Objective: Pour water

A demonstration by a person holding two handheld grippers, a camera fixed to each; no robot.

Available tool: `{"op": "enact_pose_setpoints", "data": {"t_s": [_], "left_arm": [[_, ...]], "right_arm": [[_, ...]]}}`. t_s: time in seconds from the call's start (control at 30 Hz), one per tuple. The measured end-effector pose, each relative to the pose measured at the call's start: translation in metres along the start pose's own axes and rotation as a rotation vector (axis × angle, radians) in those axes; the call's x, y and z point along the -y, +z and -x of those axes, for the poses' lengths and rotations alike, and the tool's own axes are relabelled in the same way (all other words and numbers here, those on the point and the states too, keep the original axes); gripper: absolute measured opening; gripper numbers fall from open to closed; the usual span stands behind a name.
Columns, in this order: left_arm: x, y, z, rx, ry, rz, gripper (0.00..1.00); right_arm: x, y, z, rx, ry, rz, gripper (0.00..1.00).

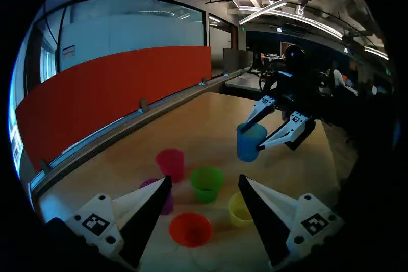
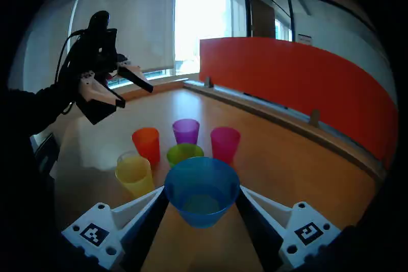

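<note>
- The right gripper (image 2: 202, 193) has its jaws clamped on the blue cup (image 2: 202, 177), one finger against each side of its wall. The cup is upright with its mouth open to the camera.
- In the left gripper view, the blue cup appears to be held off the desk (image 1: 214, 114), beyond the other cups.
- Five more cups stand close together on the desk. An orange cup (image 2: 147, 144), a purple cup (image 2: 186, 130) and a pink cup (image 2: 225, 143) stand at the back, and a green cup (image 2: 184, 153) is just behind the blue one. A yellow cup (image 2: 134, 172) is to its left.
- The left gripper (image 1: 204, 177) has its jaws apart and holds nothing. It hangs over the near side of the cluster, and one finger hides part of the purple cup.
- In the right gripper view, the left gripper is held high beyond the cups by an arm in a dark sleeve (image 2: 33, 111).
- A red partition (image 2: 306, 83) runs along the desk's edge.
</note>
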State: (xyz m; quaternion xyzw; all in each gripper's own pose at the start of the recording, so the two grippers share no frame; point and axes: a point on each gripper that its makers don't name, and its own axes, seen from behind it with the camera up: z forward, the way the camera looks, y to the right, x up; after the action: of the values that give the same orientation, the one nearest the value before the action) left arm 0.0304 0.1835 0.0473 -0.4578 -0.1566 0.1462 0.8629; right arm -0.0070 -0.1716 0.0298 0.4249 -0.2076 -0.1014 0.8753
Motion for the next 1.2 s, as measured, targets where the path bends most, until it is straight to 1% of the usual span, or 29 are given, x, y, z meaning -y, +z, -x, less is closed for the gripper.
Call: {"op": "enact_pose_setpoints", "data": {"t_s": [0.3, 0.5, 0.77, 1.0, 1.2], "left_arm": [[-0.003, 0.008, -0.001, 0.003, 0.004, 0.009, 0.97], [-0.004, 0.012, -0.001, 0.007, 0.007, 0.013, 0.98], [-0.006, 0.015, 0.0, 0.014, 0.009, 0.02, 0.97], [-0.007, 0.017, 0.004, 0.032, 0.017, 0.025, 0.97], [-0.007, 0.019, 0.005, 0.046, 0.02, 0.03, 0.97]], "right_arm": [[-0.003, -0.018, -0.039, -0.113, -0.013, 0.017, 0.91], [-0.003, -0.027, -0.061, -0.183, -0.028, 0.023, 0.91], [-0.003, -0.039, -0.085, -0.257, -0.027, 0.026, 0.91], [-0.003, -0.049, -0.106, -0.329, -0.023, 0.027, 0.91], [-0.001, -0.055, -0.116, -0.362, -0.031, 0.025, 0.9]]}}
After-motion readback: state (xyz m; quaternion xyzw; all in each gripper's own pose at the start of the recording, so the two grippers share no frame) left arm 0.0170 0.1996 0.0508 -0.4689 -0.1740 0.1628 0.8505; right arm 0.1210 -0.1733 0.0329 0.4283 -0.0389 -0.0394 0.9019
